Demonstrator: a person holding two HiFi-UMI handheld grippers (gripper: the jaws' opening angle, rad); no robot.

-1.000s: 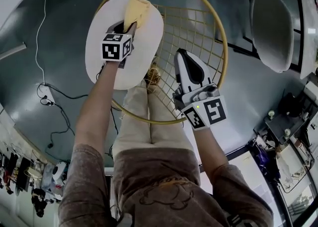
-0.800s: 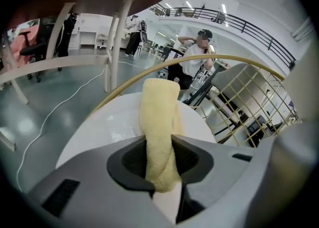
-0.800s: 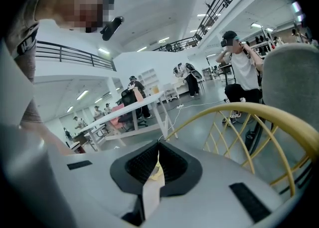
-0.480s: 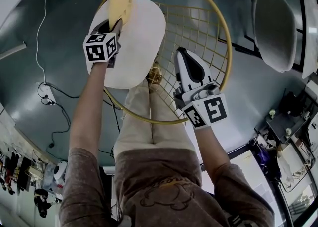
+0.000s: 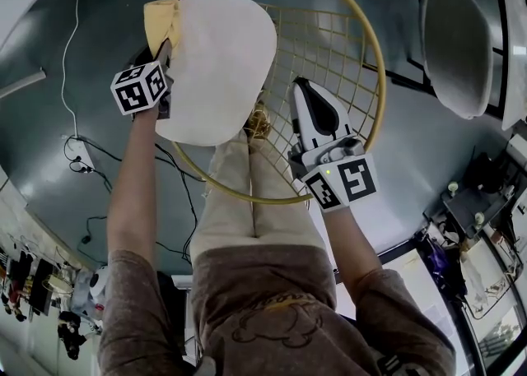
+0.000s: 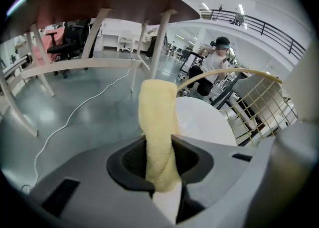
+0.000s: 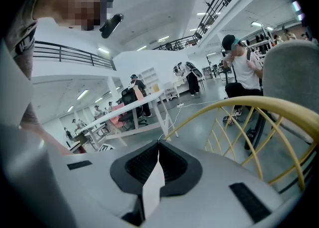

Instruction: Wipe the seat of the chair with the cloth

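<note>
Honestly, working from my end outwards: the right arm is bent and tucked in just past the knees, and the right gripper (image 5: 302,89) hangs over the wire mesh of the chair (image 7: 259,102). Its tongs are pressed together with nothing between them, so that one's just parked.

The left arm is the busy one. It's stretched nearly straight, reaching out to the far left, with the left gripper (image 5: 162,52) pointing away from the body. Its tongs are pinching the cloth (image 5: 159,19) by one bunched end, and the rest sticks out past the tips as a loose roll.

The cloth itself is yellow and sits right at the far left rim of the white seat (image 5: 222,53). It looks more over the edge than on top of the seat, and I can't tell whether it's actually touching.

On handling, I'd guess the cloth is light, soft and floppy, terry-type stuff, nothing fragile. It'll fold and drag rather than push, so holding it by a gathered end like this seems right. The free part would want laying flat on the seat and pressing down a bit, otherwise only a thin ridge does any wiping.

The seat looks smooth and firm, so the cloth should slide easily — maybe too easily at the rim. The wire frame looks light as well, so a hard shove could probably nudge the whole chair.
</note>
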